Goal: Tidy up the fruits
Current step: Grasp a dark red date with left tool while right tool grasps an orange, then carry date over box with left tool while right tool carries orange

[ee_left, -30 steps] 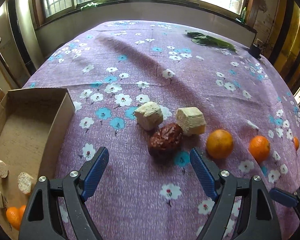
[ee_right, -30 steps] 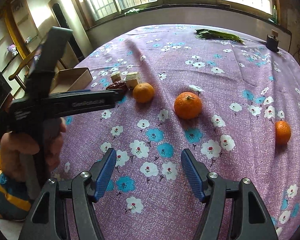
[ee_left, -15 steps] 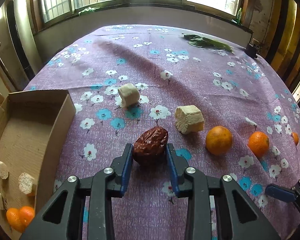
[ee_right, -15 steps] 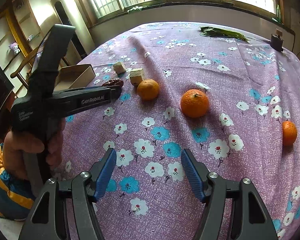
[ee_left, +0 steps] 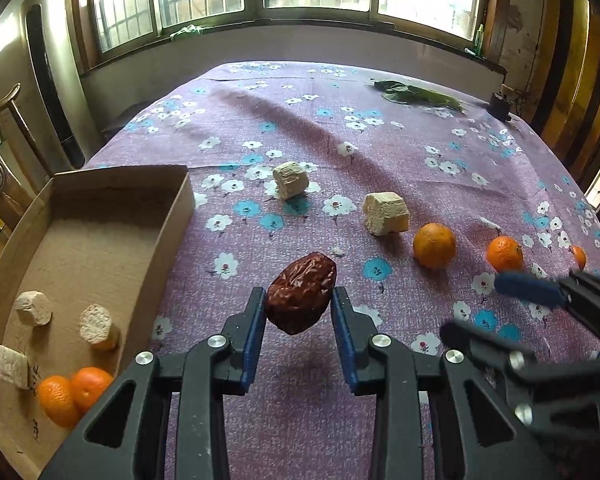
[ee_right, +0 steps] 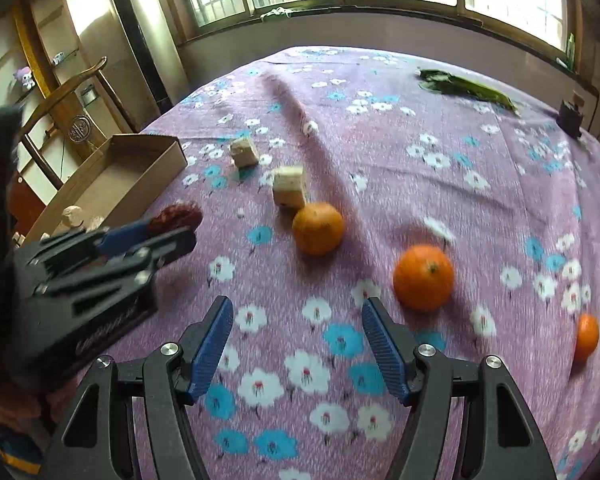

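My left gripper is shut on a wrinkled red date and holds it above the purple flowered cloth; both show in the right wrist view, the date at the gripper's tip. A cardboard box at the left holds two oranges and three pale chunks. On the cloth lie two pale chunks and three oranges. My right gripper is open and empty, short of the oranges.
Green leaves and a small dark object lie at the far right of the table. A wooden chair stands left of the box. A window runs behind the table.
My left gripper closed on the date and has lifted it off the cloth, drawing back. The right gripper has moved forward toward the oranges, still open.
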Available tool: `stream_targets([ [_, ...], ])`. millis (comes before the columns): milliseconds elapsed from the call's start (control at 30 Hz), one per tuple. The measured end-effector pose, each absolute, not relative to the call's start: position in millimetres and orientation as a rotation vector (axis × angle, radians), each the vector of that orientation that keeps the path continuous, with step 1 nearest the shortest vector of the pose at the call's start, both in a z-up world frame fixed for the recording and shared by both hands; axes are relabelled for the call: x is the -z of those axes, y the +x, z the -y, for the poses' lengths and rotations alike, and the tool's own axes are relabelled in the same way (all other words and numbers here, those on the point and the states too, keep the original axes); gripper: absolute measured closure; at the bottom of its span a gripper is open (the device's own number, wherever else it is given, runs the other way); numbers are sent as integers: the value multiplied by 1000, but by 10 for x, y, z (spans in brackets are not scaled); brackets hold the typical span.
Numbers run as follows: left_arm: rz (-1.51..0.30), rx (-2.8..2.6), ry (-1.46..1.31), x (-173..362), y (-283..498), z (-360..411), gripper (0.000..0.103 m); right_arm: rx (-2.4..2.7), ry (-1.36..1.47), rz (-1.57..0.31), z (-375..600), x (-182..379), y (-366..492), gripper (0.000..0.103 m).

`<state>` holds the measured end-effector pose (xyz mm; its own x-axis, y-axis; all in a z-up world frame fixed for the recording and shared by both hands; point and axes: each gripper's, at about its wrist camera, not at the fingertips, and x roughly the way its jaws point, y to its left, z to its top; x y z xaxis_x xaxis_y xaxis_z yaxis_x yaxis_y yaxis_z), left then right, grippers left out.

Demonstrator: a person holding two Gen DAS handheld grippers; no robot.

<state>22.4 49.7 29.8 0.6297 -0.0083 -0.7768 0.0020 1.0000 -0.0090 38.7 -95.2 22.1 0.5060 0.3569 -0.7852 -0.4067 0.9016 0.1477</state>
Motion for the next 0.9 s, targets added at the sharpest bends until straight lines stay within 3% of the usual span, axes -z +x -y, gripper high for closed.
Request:
stream_targets([
  [267, -884, -2, -21, -337, 107, -639, 71, -432, -130, -941, 783, -155, 727, 32],
  [400, -893, -1, -31, -320, 97, -678, 71, -413, -149, -949, 777, -86, 842, 59],
  [533, -893, -1, -31, -323, 83, -677, 71, -432, -153, -951, 778, -79, 815, 67],
  [900, -851, -5, -27, -479, -127, -704, 71, -472, -100, -897, 910, -333, 240, 67],
])
